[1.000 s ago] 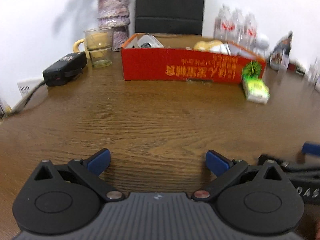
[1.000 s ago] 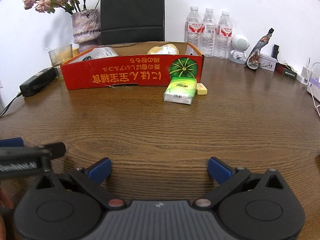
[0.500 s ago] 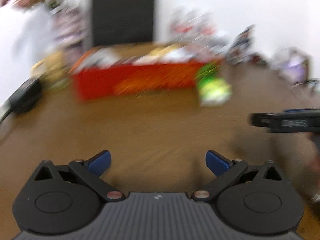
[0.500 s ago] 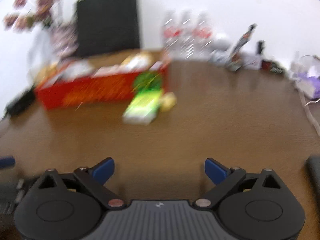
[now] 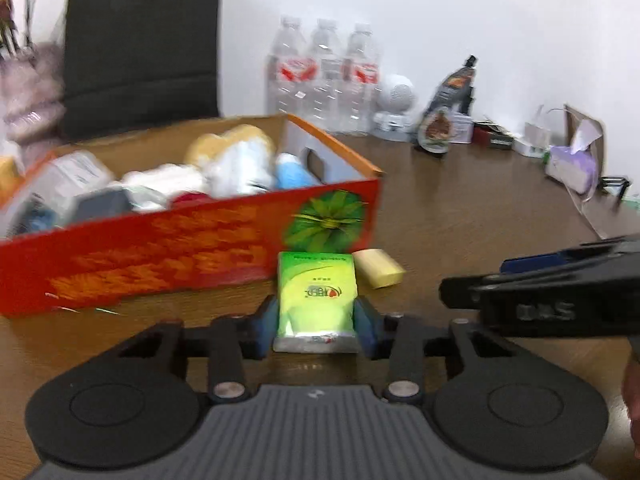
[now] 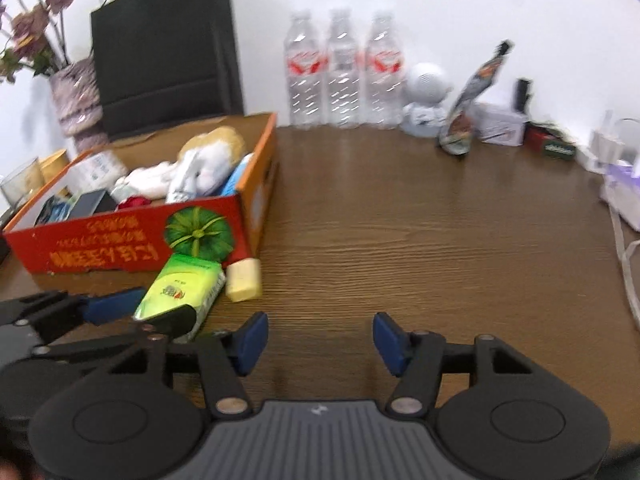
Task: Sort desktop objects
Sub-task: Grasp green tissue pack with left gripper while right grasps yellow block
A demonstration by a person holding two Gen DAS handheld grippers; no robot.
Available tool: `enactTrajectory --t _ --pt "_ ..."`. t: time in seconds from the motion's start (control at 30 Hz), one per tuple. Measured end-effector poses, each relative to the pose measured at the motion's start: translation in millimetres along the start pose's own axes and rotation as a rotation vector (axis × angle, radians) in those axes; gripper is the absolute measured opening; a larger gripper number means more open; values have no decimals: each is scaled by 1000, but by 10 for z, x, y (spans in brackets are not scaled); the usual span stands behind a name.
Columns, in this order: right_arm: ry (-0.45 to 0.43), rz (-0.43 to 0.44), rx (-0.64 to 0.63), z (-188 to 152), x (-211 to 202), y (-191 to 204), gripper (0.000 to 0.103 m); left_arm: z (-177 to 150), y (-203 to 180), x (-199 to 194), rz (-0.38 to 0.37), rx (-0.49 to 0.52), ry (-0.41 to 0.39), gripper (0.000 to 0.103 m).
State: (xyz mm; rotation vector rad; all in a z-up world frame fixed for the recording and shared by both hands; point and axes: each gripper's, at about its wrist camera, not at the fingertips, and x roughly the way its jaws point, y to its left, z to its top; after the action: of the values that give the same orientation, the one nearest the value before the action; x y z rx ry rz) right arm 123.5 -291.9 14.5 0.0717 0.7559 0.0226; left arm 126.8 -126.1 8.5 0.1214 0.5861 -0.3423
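My left gripper (image 5: 316,324) is shut on a green tissue pack (image 5: 317,294) that lies on the wooden table just in front of the red cardboard box (image 5: 160,256); the pack also shows in the right wrist view (image 6: 180,290). A yellow eraser-like block (image 5: 378,268) lies right of the pack, by the box corner (image 6: 243,280). My right gripper (image 6: 320,340) is open and empty over bare table, right of the block. The box holds several items, among them a plush toy (image 6: 208,160).
Three water bottles (image 6: 344,72), a white round speaker (image 6: 424,100) and a tilted pouch (image 6: 468,112) stand along the back wall. A black bag (image 6: 164,48) and a flower vase (image 6: 76,96) stand behind the box. Tissues and cables lie at the far right (image 6: 624,200).
Both grippers have swept forward and right toward the box corner. My left gripper has closed from open onto the green tissue pack. My right gripper stays open.
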Motion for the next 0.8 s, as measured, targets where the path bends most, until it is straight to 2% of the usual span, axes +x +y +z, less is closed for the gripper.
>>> enactTrajectory --t 0.13,0.27,0.3,0.33,0.37,0.47,0.5,0.6,0.7,0.8 --pt "9 46 -33 100 269 305 57 -100 275 -253 16 -12 -15 37" --pt "-9 12 -88 179 450 508 49 -203 591 -515 61 -51 -57 37" --pt "-13 13 -74 195 460 503 42 -222 650 -547 77 -66 -60 37" --pt "-22 4 -65 186 447 499 26 -239 701 -566 94 -83 -57 37" --pt "-34 -11 -62 165 426 503 20 -256 751 -585 111 -101 -54 37" --pt "-45 -23 -75 23 279 534 20 -353 834 -646 167 -133 4 37" --pt "-46 -31 -86 -39 209 558 20 -406 832 -711 169 -131 1 37" --pt "-50 -29 -138 -294 -68 678 20 -518 811 -960 140 -134 -26 37" --pt "-64 31 -161 -492 -334 803 19 -520 774 -1176 93 -131 -80 37" --pt "-103 93 -177 -359 -554 889 19 -277 846 -1249 0 -114 -97 36"
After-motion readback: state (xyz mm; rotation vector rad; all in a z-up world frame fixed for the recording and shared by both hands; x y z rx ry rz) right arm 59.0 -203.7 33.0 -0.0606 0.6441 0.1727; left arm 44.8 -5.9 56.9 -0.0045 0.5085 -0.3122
